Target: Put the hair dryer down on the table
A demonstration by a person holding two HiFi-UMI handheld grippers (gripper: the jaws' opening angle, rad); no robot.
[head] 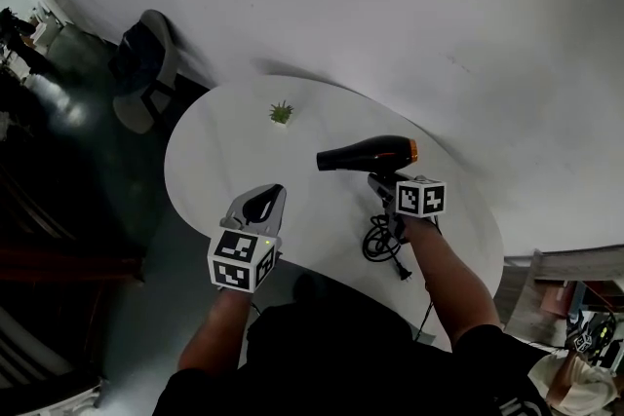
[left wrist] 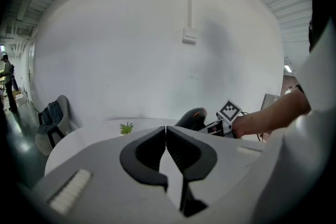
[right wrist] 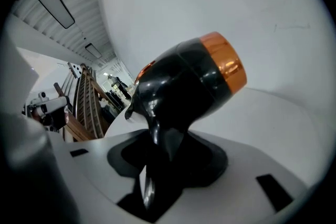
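A black hair dryer (head: 366,153) with an orange rear ring is held above the round white table (head: 224,151), its nozzle pointing left. My right gripper (head: 382,186) is shut on its handle. In the right gripper view the dryer's body (right wrist: 184,84) fills the middle and its handle runs down between the jaws. The dryer's black cord (head: 382,244) lies coiled on the table near the front edge. My left gripper (head: 265,203) hovers over the table's front left, shut and holding nothing. From the left gripper view the dryer (left wrist: 192,118) shows beyond the jaws.
A small green potted plant (head: 281,113) stands at the table's far side. A grey chair (head: 146,68) with dark clothing sits on the floor to the far left. A white wall rises behind the table. Wooden furniture (right wrist: 84,102) stands off to the right.
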